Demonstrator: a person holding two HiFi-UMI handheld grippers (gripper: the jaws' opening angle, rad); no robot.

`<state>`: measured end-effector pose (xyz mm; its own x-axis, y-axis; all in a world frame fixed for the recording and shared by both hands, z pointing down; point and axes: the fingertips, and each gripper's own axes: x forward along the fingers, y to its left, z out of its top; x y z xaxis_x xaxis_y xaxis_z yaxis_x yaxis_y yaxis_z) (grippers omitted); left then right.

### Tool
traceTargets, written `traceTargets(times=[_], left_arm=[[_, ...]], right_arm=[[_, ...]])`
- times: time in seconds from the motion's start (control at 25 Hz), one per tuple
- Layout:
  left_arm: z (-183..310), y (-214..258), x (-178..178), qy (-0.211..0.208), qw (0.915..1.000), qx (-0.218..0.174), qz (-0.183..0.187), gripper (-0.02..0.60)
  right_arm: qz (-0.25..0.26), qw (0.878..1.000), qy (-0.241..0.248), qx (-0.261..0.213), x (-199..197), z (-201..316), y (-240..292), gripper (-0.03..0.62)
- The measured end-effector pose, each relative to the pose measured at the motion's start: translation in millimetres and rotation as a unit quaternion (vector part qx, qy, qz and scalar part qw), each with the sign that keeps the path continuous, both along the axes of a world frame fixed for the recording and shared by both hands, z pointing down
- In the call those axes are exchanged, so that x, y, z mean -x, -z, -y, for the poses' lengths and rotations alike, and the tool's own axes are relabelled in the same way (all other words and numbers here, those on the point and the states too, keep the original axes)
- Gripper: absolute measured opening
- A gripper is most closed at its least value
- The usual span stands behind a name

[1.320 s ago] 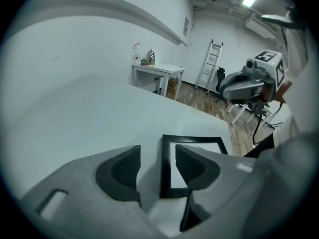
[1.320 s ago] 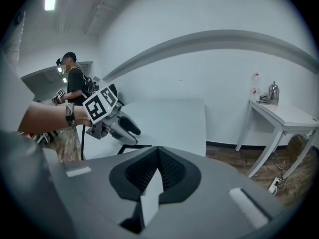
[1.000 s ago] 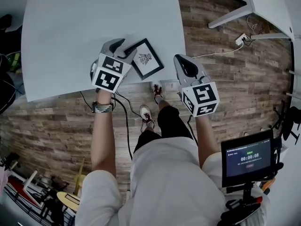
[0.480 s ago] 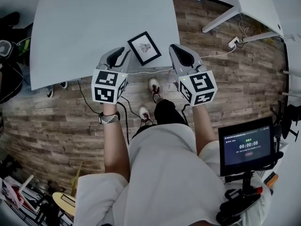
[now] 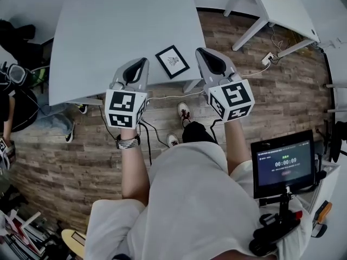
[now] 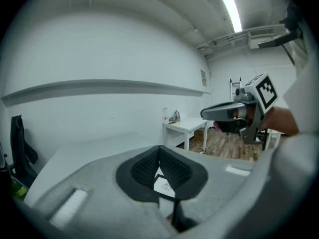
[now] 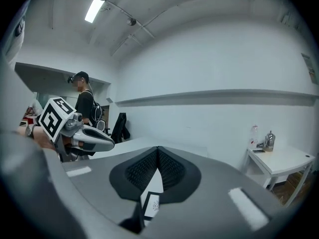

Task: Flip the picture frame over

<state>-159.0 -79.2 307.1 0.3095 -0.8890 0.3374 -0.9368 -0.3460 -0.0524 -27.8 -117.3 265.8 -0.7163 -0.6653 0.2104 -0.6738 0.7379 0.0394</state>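
The black picture frame (image 5: 172,62) lies flat, print side up, near the front edge of the pale grey table (image 5: 119,26). My left gripper (image 5: 142,62) hangs in the air to its left and nearer to me. Its jaws have just closed, are shut and hold nothing. To the frame's right my right gripper (image 5: 203,53) is also raised, and its pads meet with nothing between them. From the left gripper (image 6: 159,149) the frame (image 6: 163,183) shows below the pads. Under the right gripper (image 7: 158,149) the frame (image 7: 151,206) appears too.
A second white table (image 5: 282,4) stands at the back right, with a power strip (image 5: 267,60) on the wooden floor. A timer screen (image 5: 284,164) on a stand is at my right. Another person (image 5: 11,91) stands left of the table. My shoes (image 5: 184,112) are below the table edge.
Both grippers have lifted away from the frame and come back toward me. The left gripper's jaws, open beside the frame a second ago, have shut. The frame stays flat on the table.
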Motion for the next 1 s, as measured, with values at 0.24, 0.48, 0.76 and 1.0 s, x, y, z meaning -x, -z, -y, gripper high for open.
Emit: traceTargets(times=[0.24, 0.48, 0.76, 1.0], left_arm=[[-11.5, 71.4, -8.6, -0.003, 0.9966, -0.079, 0.025, 0.005], [-12.8, 113.1, -12.9, -0.01, 0.9916, -0.125, 0.034, 0.005], [-15.0, 124.5, -16.9, -0.01, 0.9894, -0.139, 0.042, 0.005], [-13.6, 132.1, -16.4, -0.007, 0.9872, -0.15, 0.052, 0.005]], right_arm=[[0.025, 0.998, -0.007, -0.05, -15.0, -5.8, 56.7, 0.002], [0.03, 0.996, -0.002, -0.086, -15.5, -7.1, 89.0, 0.002], [0.009, 0.995, 0.002, -0.096, -11.3, -7.9, 93.8, 0.002], [0.005, 0.994, -0.003, -0.106, -16.1, -5.4, 99.9, 0.002]])
